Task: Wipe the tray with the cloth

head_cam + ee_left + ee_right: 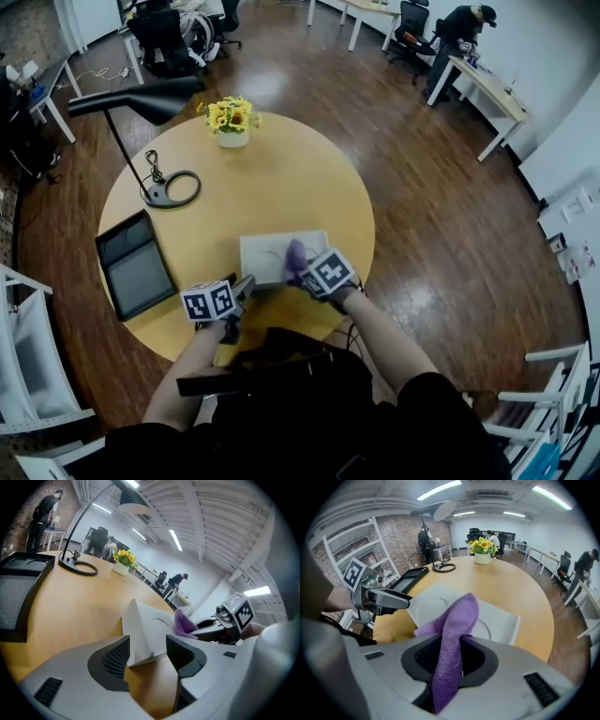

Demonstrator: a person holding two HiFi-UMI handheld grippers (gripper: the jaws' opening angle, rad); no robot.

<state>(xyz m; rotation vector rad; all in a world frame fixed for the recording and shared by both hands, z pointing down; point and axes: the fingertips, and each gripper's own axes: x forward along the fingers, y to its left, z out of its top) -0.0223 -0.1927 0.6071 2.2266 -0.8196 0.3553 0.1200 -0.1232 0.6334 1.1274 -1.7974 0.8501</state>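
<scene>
One round wooden table (309,187) carries one white tray (267,248) near its front edge. Two grippers work there: the left gripper (147,651) clamps the tray's near corner, and the right gripper (450,657) pinches one purple cloth (457,618), which drapes onto the tray.

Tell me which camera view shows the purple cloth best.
The right gripper view: the cloth fills the centre, pinched in the right hand-held gripper over the tray. The head view shows a small purple patch; the left gripper view, one corner beyond the tray.
</scene>
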